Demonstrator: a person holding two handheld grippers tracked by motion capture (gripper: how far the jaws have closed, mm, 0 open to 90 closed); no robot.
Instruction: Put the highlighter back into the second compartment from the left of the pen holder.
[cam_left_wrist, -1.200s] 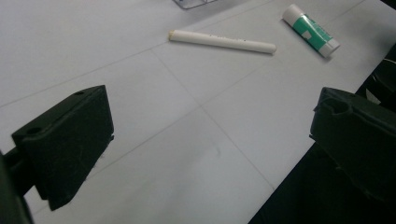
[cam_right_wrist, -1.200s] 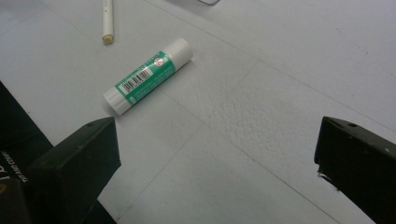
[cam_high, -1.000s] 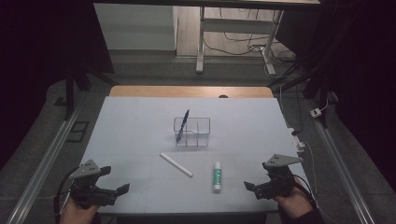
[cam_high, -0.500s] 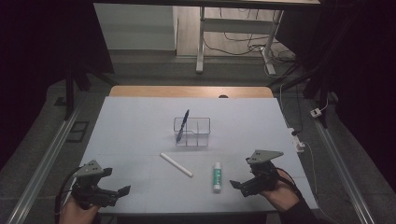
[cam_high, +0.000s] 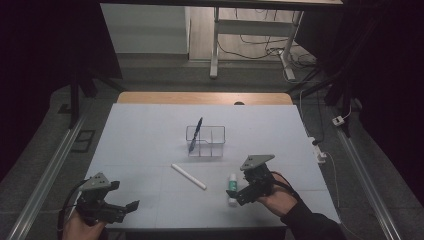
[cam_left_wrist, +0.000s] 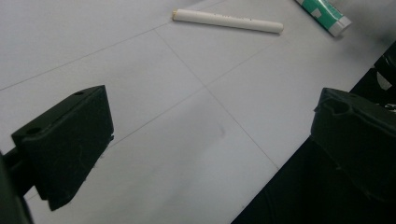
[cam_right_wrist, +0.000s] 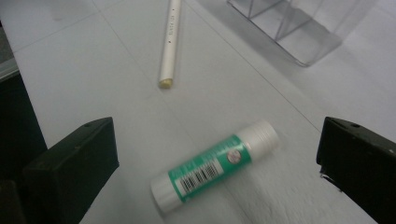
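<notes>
A green and white glue stick (cam_high: 231, 187) (cam_right_wrist: 215, 165) lies flat on the white table (cam_high: 150, 135), near the front right. My right gripper (cam_high: 239, 192) (cam_right_wrist: 217, 154) is open and low over it, one jaw on each side, neither touching. A white marker (cam_high: 188, 176) (cam_right_wrist: 169, 42) (cam_left_wrist: 227, 21) lies to the glue stick's left. Behind them stands a clear organiser (cam_high: 206, 141) (cam_right_wrist: 299, 28) with a dark blue pen (cam_high: 196, 132) leaning in its left compartment. My left gripper (cam_high: 125, 210) (cam_left_wrist: 210, 140) is open over bare table at the front left corner. The glue stick (cam_left_wrist: 322, 10) also appears far off in its view.
The table's front edge (cam_left_wrist: 280, 168) runs close under my left gripper. A wooden strip (cam_high: 200, 98) borders the far edge. Metal rails (cam_high: 45, 175) flank the table, and cables (cam_high: 325, 150) lie off its right side.
My right gripper has moved left and forward from the front right corner until its open jaws straddle the glue stick. The left gripper has barely moved.
</notes>
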